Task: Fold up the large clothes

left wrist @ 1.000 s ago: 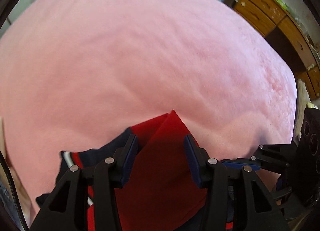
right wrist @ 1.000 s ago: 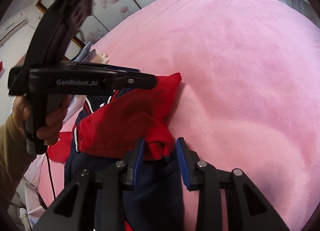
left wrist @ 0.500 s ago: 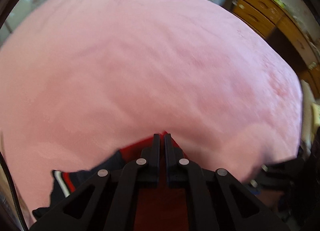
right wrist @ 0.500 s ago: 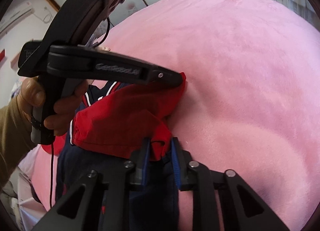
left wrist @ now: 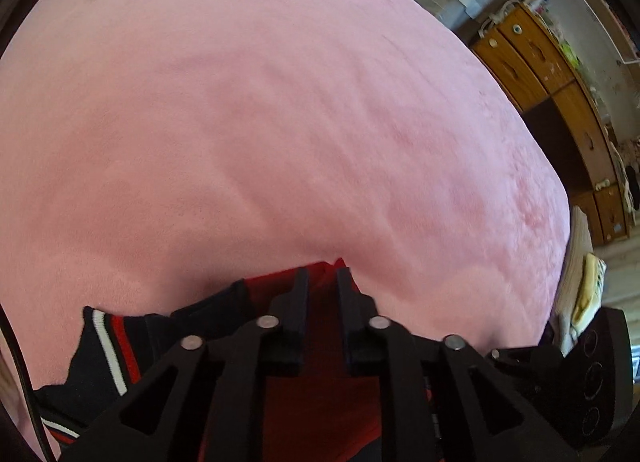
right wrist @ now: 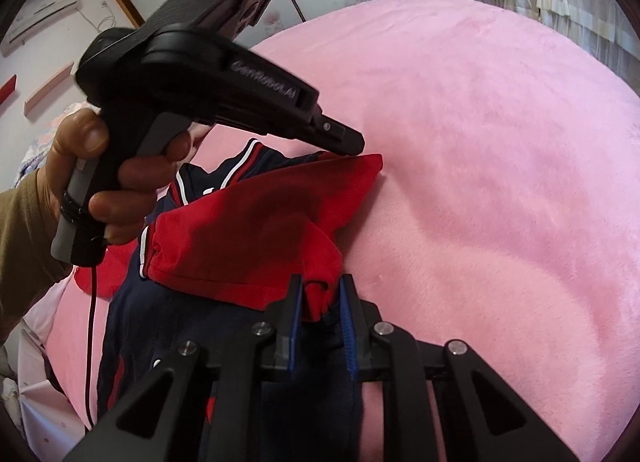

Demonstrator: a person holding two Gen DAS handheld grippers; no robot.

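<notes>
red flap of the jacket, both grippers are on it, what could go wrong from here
1. The left gripper sits at the very corner of the red flap, and its fingers have just been opening with the cloth between them, so that corner may slip free.
2. The right gripper pinches a bunched wad of the red hem; a crease may get folded in.
3. The navy body lies rumpled on the pink blanket and may drag along.

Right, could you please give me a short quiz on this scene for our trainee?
1. True or false: the red and navy fabric garment lies on the pink plush blanket.
2. What sits between the right tongs? A red fabric; B paper; C nothing.
3. In the left wrist view, what furniture stands beyond the blanket?
Key: 1 true. 2 A; the tongs have just been closing on it. 3 a brown wooden chest of drawers.
</notes>
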